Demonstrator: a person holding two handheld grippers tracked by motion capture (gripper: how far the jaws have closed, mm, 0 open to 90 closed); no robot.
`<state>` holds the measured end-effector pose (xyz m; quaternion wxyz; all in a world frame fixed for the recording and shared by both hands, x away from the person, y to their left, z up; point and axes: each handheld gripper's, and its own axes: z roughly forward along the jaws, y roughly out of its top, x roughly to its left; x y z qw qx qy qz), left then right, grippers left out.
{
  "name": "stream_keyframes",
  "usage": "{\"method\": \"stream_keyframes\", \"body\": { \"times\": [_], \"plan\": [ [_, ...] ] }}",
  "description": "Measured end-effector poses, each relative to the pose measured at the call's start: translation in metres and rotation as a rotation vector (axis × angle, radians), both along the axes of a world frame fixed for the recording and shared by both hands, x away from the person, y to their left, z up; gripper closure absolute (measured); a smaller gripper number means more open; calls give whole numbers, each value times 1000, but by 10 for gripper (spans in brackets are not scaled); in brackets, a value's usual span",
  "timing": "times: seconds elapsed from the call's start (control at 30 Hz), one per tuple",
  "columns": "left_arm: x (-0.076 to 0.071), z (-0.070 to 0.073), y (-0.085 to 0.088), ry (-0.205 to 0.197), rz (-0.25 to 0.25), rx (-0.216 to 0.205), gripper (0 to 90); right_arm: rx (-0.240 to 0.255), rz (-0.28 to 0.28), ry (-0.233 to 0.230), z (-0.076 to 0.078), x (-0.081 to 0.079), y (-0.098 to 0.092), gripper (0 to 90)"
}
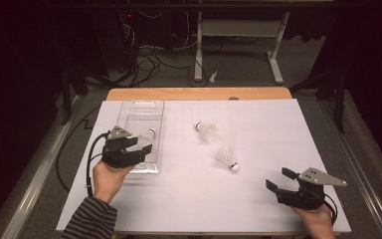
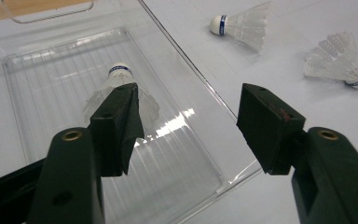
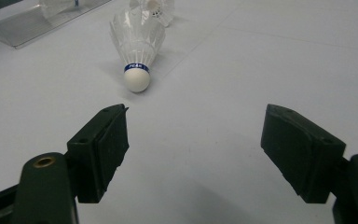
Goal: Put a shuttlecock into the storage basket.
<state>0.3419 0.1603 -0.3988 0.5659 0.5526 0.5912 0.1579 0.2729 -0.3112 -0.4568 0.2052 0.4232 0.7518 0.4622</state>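
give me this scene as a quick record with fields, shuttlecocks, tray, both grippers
surface: white sheet on the table
tray: clear plastic tray, left part of the sheet
shuttlecock in tray: lying inside, beyond the left gripper's jaws, not gripped
far shuttlecock: loose on the sheet, mid table
near shuttlecock: loose on the sheet, cork toward the right gripper
left gripper: open, over the tray
right gripper: open, holding nothing, near right corner
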Motion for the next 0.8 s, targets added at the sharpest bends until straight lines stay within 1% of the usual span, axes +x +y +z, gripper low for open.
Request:
{"method": "stream_keyframes", "body": {
  "times": [0.07, 0.4, 0.8],
  "plan": [
    [-2, -1, 0, -10, -1, 2, 408, 0, 1, -1, 0, 0, 0, 235],
    [-7, -2, 1, -22, -8, -1, 412, 0, 0, -1, 0, 0, 0, 235],
    [-13, -6, 2, -22, -13, -3, 407, 1, 0, 0, 0, 0, 0, 235]
  ]
}}
